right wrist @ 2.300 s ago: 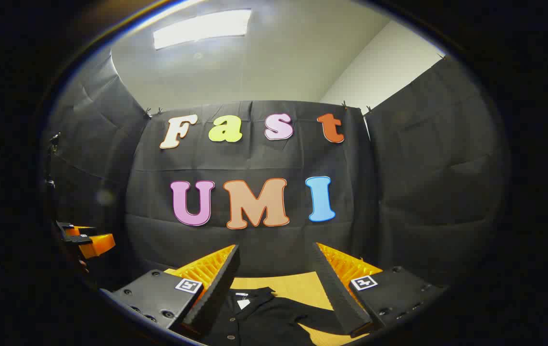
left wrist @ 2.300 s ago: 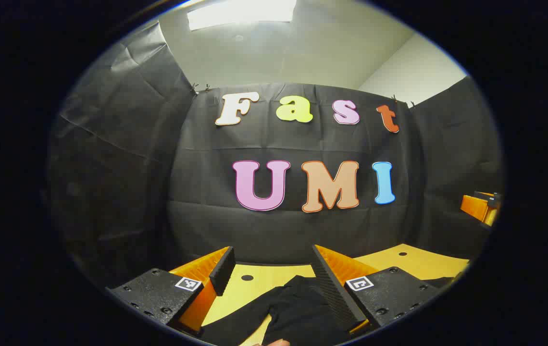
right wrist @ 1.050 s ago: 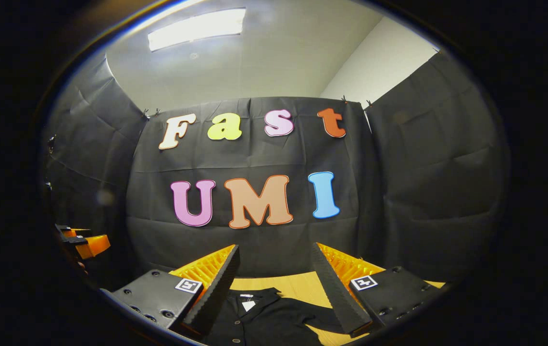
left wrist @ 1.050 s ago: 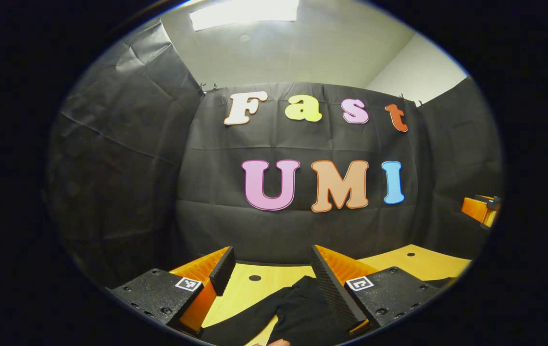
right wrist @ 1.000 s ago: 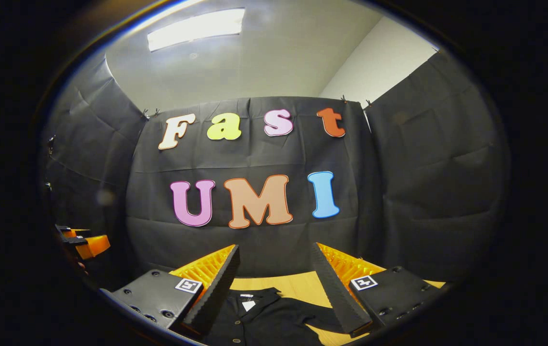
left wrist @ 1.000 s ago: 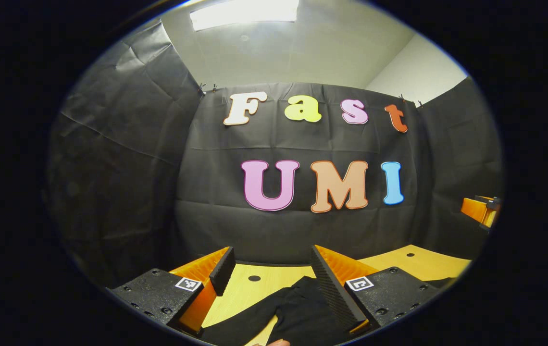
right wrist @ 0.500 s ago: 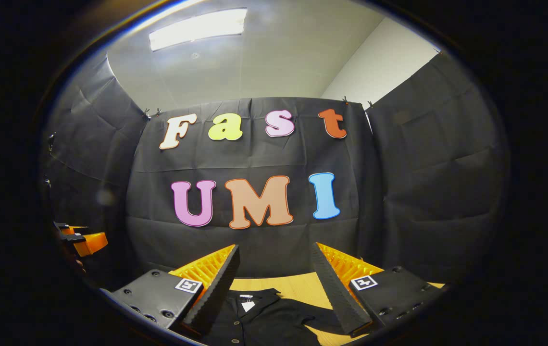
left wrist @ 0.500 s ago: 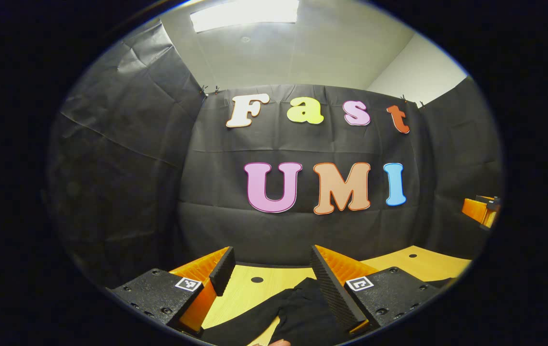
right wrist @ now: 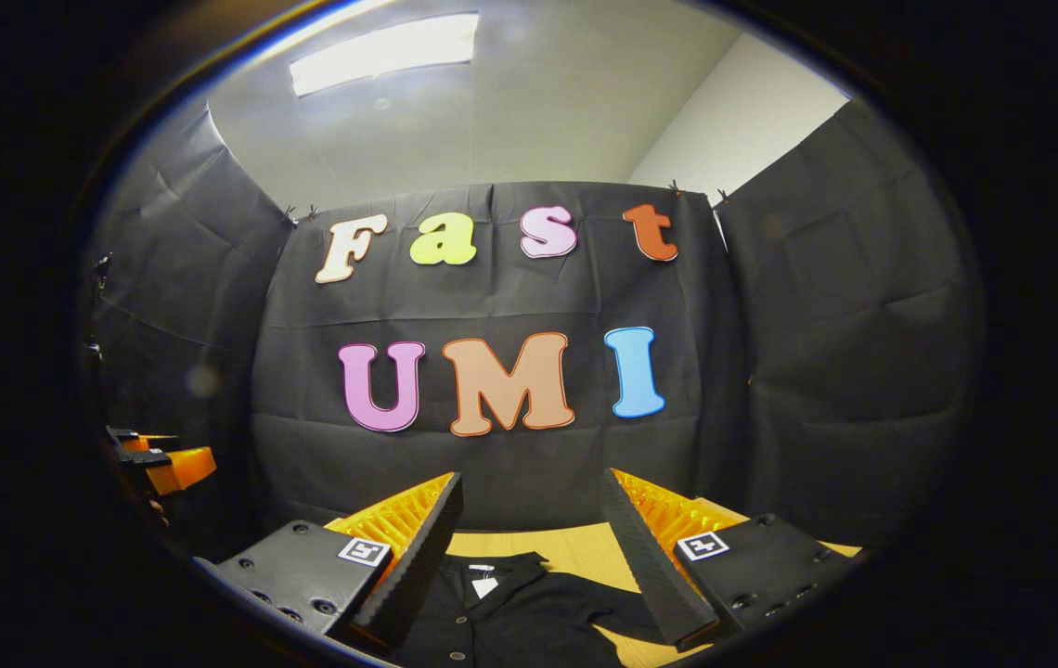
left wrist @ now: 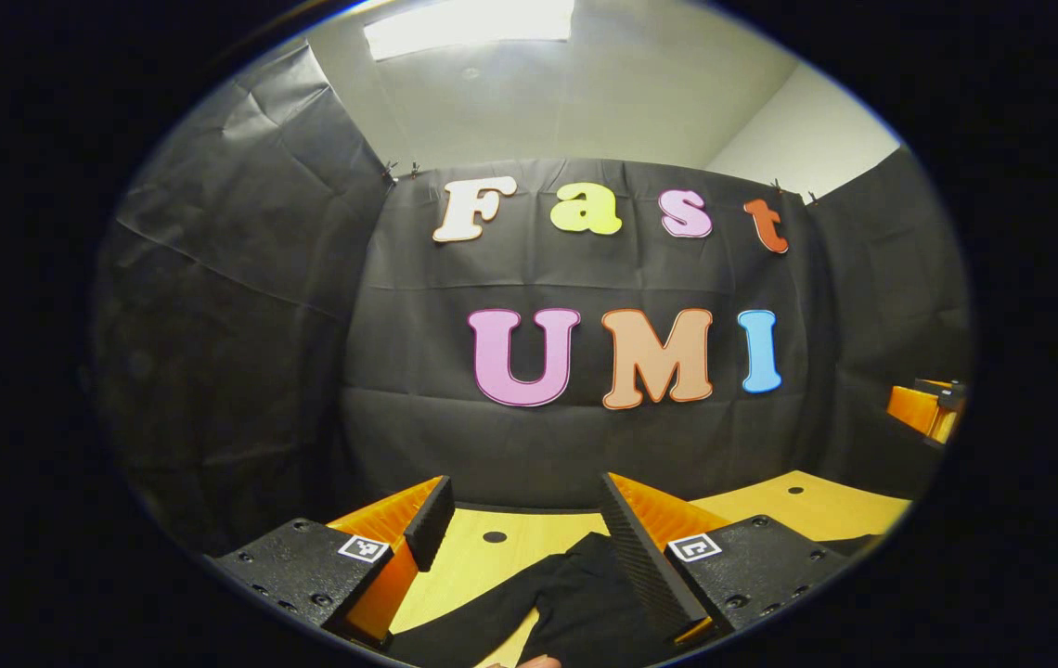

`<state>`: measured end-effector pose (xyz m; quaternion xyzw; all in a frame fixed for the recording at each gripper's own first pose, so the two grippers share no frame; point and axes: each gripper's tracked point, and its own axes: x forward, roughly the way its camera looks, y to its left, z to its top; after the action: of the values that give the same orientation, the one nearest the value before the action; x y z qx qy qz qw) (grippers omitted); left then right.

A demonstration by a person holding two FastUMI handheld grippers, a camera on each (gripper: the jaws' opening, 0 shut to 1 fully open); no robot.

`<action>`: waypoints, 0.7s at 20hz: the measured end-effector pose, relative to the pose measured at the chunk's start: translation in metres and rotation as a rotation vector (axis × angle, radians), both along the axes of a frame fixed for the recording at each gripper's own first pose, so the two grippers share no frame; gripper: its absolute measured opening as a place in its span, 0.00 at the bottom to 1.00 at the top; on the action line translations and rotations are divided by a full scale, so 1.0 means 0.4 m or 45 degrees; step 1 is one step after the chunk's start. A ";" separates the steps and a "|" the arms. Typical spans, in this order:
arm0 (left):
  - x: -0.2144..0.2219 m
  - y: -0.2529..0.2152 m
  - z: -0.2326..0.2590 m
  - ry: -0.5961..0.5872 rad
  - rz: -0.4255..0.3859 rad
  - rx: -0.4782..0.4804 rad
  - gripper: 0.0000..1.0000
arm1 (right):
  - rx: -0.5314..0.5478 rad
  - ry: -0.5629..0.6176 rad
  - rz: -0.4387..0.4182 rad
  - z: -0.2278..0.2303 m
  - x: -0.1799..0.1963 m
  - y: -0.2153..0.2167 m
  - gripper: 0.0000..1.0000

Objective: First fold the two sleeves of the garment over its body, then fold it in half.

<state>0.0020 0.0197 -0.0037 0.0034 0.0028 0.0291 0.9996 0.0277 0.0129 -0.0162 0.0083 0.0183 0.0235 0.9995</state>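
Zero folds visible so far, judging by how the black garment [right wrist: 510, 608] lies: in the right gripper view its collar with a white tag and a button placket sit at about 6 o'clock, flat on the table, and one sleeve [right wrist: 626, 620] sticks out toward 5 o'clock, not laid over the body. In the left gripper view the other sleeve [left wrist: 483, 608] trails out toward 7 o'clock across bare wood, also unfolded. So both sleeve folds and the half fold look left to do; task reads as at the very start. Left gripper [left wrist: 524, 529] has its fingers spread wide with nothing between them, held above the cloth rather than on it. Right gripper [right wrist: 529, 529] likewise spread wide, nothing gripped, hanging over the collar area. Right gripper view also catches the other gripper farther off at 9 o'clock. Surface is a light wooden table [left wrist: 798, 501] with small dark holes, garment lying at its near part. Room: black cloth walls on three sides, pale ceiling above with a bright light panel [right wrist: 385, 51] at 12 o'clock, a white wall corner at 1 o'clock.
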 end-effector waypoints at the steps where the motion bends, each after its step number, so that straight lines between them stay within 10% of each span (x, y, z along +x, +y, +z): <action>1: 0.002 0.000 0.001 -0.007 0.002 0.002 0.92 | -0.001 0.001 0.001 0.001 0.002 -0.001 0.96; 14: 0.060 0.000 -0.018 0.017 -0.010 -0.066 0.92 | -0.079 -0.050 -0.124 0.087 0.065 -0.150 0.96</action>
<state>0.0259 0.0195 -0.0109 -0.0224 0.0102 0.0250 0.9994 0.0537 -0.0470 0.0186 -0.0222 -0.0010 -0.0258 0.9994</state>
